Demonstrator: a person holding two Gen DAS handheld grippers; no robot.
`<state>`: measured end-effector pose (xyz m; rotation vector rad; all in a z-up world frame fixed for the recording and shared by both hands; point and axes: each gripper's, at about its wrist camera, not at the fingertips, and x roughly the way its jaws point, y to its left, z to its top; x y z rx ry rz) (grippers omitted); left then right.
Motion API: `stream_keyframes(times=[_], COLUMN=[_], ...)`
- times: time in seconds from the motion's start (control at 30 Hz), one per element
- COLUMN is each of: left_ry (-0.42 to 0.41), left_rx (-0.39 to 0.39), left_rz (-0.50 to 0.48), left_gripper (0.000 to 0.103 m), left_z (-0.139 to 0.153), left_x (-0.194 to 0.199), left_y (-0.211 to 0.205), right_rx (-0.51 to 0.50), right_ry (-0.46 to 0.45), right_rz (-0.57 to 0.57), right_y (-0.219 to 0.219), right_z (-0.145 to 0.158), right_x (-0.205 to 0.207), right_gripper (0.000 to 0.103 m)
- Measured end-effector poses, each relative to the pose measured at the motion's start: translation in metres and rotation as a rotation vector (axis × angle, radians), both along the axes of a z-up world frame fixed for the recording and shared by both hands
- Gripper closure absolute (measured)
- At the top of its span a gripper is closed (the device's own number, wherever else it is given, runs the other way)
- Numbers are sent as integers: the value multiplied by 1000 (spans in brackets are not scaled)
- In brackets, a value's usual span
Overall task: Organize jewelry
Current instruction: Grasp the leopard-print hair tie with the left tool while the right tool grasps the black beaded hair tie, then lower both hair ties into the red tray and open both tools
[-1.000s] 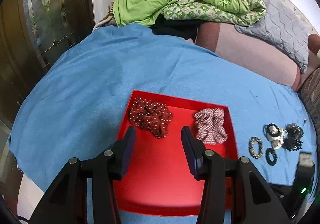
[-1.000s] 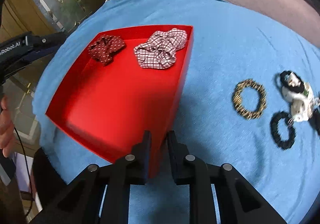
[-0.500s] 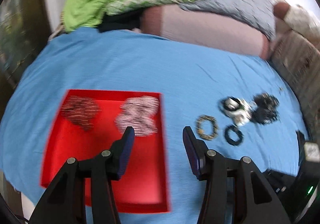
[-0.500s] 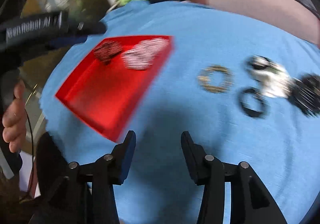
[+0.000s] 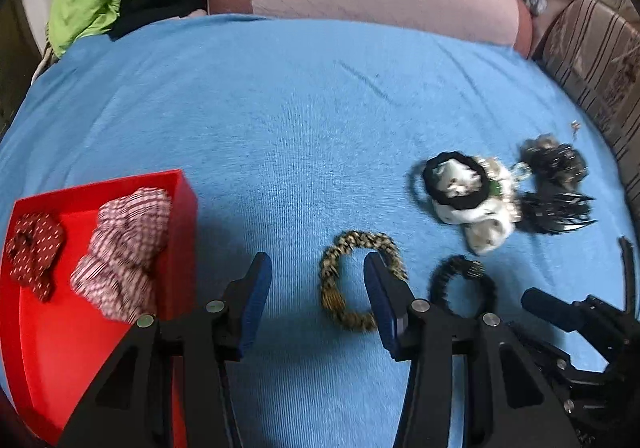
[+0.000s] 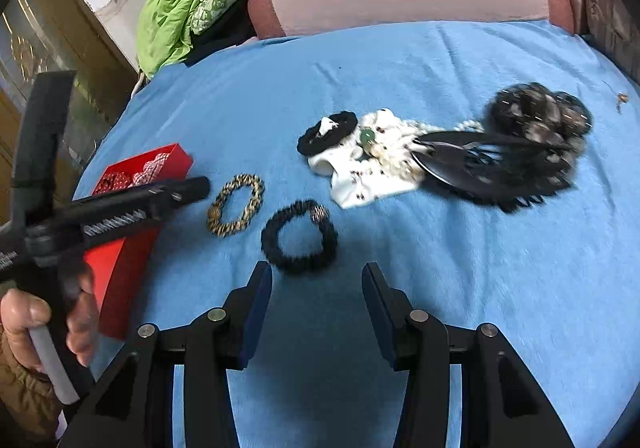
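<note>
Left wrist view: my left gripper hangs over the blue cloth with its jaws spread wide and nothing between them; the leopard-print hair tie lies flat on the cloth in the gap, its right side hidden behind the right finger. Whether the finger touches it I cannot tell. The red tray sits to the left, holding a checked scrunchie and a dark red dotted scrunchie side by side at its far end.

Right wrist view: my right gripper also has its jaws wide apart and empty, poised just short of the black hair tie. Further off lies a cluster: a black scrunchie resting on a white patterned scrunchie, which touches a black claw clip and a dark patterned scrunchie. The left hand shows at the left edge.
</note>
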<state>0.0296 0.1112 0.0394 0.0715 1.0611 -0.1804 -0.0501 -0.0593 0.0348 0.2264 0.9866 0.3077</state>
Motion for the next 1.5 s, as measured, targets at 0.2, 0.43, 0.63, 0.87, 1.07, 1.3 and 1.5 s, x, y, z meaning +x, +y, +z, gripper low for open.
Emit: stream_keyframes(times=[0.2, 0.43, 0.63, 0.87, 1.07, 1.3, 1.5], left_ry=[13, -23, -5, -72, -160, -185, -162], left_rx=[15, 51, 4, -81, -95, -72, -94], left_rz=[-11, -17, -40, -30, 3, 150, 335], left_gripper=[61, 76, 98, 98, 98, 98, 98], left_z=[-18, -20, -4, 47, 86, 98, 88], left_x=[10, 4, -8, -49, -88, -113, -123], left_y=[-1, -12, -13, 1, 28, 100, 178], right_rx=[-35, -93, -53, -3, 35, 33, 23], right_ry=[17, -4, 0, -41, -72, -103, -94], right_rz=[14, -12, -33, -57, -35, 42, 141], right_y=[10, 16, 5, -3, 8, 43, 89], right_z=[-15, -20, -13, 19, 46, 72, 80], right_x=[16, 19, 15, -3, -21, -35, -36], right_gripper=[60, 83, 95, 95, 95, 95, 95])
